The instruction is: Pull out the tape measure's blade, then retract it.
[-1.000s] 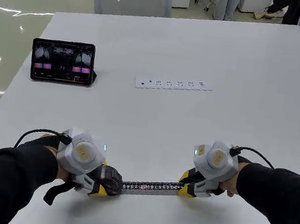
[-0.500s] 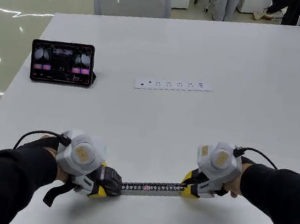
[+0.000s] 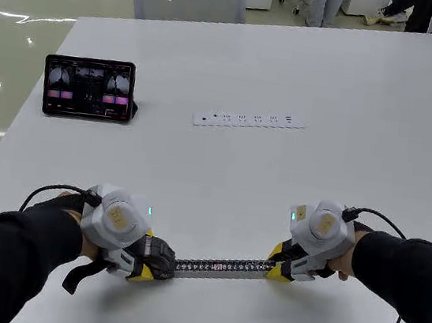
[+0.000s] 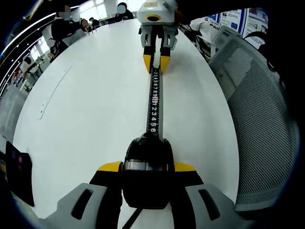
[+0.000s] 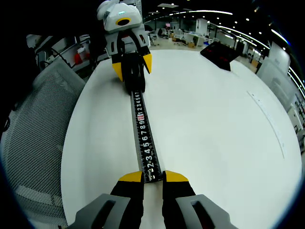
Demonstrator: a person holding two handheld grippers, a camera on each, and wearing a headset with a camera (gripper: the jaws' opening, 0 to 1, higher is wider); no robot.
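The smooth white tabletop (image 3: 307, 78) carries everything. The left gripper view brings in a grey mesh chair back (image 4: 259, 109) beside the tabletop's edge. Far back, a dark rectangular tablet (image 3: 89, 87) stands propped with its screen lit. A long, flat white power strip (image 3: 243, 120) lies near the middle. At the near edge, the yellow-tipped left tongs (image 4: 147, 168) are clamped on the black, rounded tape measure (image 4: 147, 157). Its narrow blade (image 5: 141, 133) runs straight across to the right tongs (image 5: 152, 177), which pinch its end. The right gripper view makes the blade's printed numerals legible, with 1 red mark.
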